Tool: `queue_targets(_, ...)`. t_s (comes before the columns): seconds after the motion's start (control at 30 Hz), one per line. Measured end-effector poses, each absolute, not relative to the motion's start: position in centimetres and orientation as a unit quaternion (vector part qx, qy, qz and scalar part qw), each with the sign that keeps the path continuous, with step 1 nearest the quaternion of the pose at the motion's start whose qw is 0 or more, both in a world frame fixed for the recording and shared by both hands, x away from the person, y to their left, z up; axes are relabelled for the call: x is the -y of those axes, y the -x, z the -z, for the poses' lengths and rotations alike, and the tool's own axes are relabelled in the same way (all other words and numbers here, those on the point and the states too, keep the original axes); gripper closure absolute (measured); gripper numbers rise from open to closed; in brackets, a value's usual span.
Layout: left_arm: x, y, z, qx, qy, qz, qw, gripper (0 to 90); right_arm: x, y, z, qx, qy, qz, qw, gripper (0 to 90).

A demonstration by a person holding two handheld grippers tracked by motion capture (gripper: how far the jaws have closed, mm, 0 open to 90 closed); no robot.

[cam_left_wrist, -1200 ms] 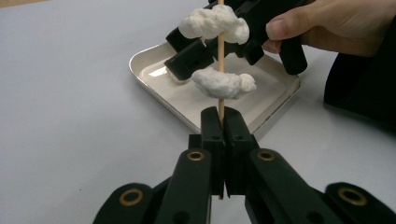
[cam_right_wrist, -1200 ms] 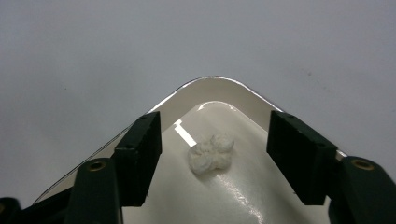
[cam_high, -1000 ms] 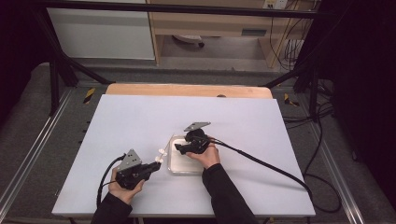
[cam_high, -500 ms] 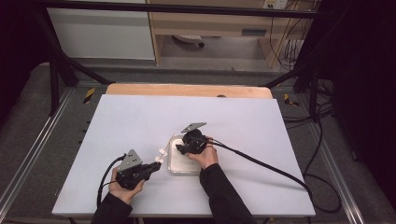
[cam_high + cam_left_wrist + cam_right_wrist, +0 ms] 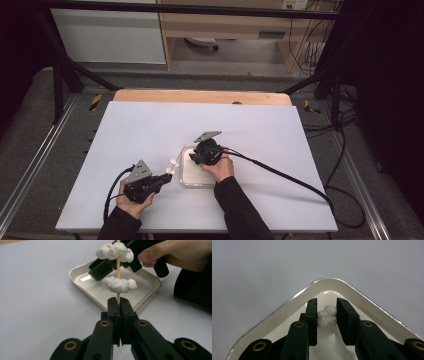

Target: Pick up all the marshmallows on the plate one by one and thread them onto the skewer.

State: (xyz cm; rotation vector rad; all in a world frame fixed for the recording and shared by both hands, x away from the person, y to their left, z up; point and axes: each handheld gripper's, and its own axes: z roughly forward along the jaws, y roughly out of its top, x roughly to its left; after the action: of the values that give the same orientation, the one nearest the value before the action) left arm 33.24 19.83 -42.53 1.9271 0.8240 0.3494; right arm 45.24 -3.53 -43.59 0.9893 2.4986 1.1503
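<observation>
My left gripper [image 5: 118, 302] is shut on the lower end of a thin wooden skewer [image 5: 118, 270], held upright. Two fluffy white pieces are threaded on it, one high [image 5: 114, 252] and one lower [image 5: 119, 285]. Just beyond stands a shallow white tray [image 5: 147, 287]. My right gripper [image 5: 327, 302] reaches down into a corner of that tray [image 5: 329, 282]. Its jaws have just been closing, and both pads now touch a small white piece [image 5: 327, 316] between them. In the high view the left gripper [image 5: 167, 177] sits left of the tray [image 5: 192, 180], with the right gripper [image 5: 194, 159] over its far edge.
A pale sheet [image 5: 150, 125] covers the table, with a wooden strip [image 5: 200, 96] along its far edge. The right gripper's black cable [image 5: 285, 175] trails off to the right across the sheet. Metal rails and dark frame legs flank the table.
Both hands stay where they were. The right gripper's top plate has tipped very slightly leftward over the tray; the skewer in the left gripper has not moved.
</observation>
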Motion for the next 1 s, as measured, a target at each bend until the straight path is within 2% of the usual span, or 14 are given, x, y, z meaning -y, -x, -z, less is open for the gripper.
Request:
queue_targets(0.5, -19.4, -33.1, 42.6, -0.330, -0.796, -0.142, 0.487, 89.1, 7.5, -42.7, 38.7, -0.810, -0.317, -0.488, 0.072, 74.5)
queue_targets(1.0, -18.6, -32.8, 42.6, -0.316, -0.802, -0.136, 0.488, 89.1, 12.1, -40.2, 36.1, -0.753, -0.304, -0.582, 0.035, 74.9)
